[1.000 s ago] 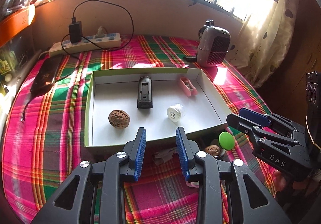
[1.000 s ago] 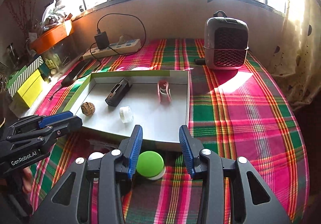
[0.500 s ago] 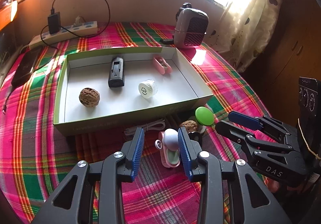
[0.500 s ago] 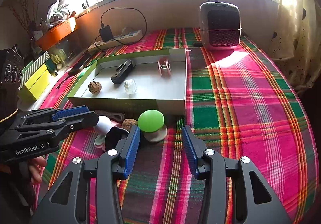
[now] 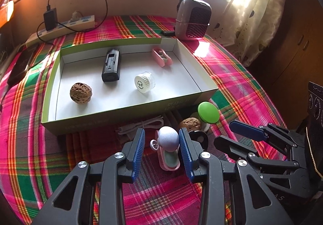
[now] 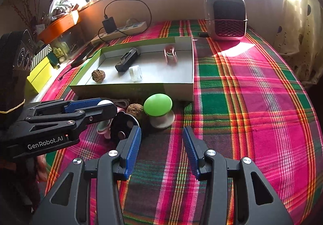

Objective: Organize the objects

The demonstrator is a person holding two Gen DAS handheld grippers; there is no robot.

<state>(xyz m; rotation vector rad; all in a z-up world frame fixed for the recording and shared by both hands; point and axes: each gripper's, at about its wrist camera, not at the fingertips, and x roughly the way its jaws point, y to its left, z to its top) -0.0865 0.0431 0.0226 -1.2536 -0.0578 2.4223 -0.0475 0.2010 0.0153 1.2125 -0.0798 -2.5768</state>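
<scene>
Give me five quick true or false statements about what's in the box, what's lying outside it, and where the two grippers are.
1. A walnut lies inside the green box. True.
2. The green mushroom-shaped object sits inside the box. False: it stands on the plaid cloth, just outside the box's near wall.
3. The left gripper is open, with the white egg-shaped object between its fingers. True.
4. The right gripper is shut on a second walnut. False: it is open and holds nothing.
5. The black rectangular device lies outside the box. False: it lies inside.
</scene>
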